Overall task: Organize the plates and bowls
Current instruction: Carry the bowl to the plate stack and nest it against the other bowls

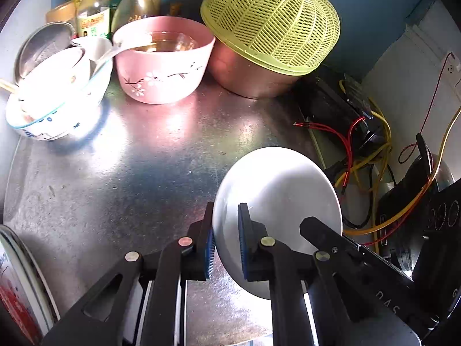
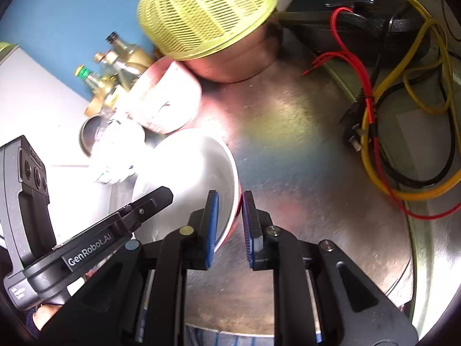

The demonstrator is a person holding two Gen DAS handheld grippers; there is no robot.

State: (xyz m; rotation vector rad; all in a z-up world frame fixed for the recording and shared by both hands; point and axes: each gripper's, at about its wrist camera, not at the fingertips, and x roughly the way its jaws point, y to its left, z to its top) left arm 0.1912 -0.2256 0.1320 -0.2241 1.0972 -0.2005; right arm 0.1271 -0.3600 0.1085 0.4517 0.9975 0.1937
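A white bowl with a red outside (image 1: 282, 190) (image 2: 198, 167) is held tilted above the metal table (image 1: 138, 173). My left gripper (image 1: 226, 245) is shut on its rim, one pad on each side of the wall. My right gripper (image 2: 230, 225) straddles the opposite rim with a small gap at the right pad; the right gripper also shows in the left wrist view (image 1: 331, 239). A pink flowered bowl (image 1: 164, 60) holding liquid and a glass stands at the back. Stacked white-and-blue bowls (image 1: 57, 92) sit at the back left.
A yellow-green mesh basket (image 1: 270, 20) lies upside down over a copper pot (image 1: 245, 77). Bottles (image 1: 95, 8) stand against the blue wall. Red, yellow and black wires (image 1: 366, 150) lie off the table's right edge. A plate rim (image 1: 26, 274) is at the near left.
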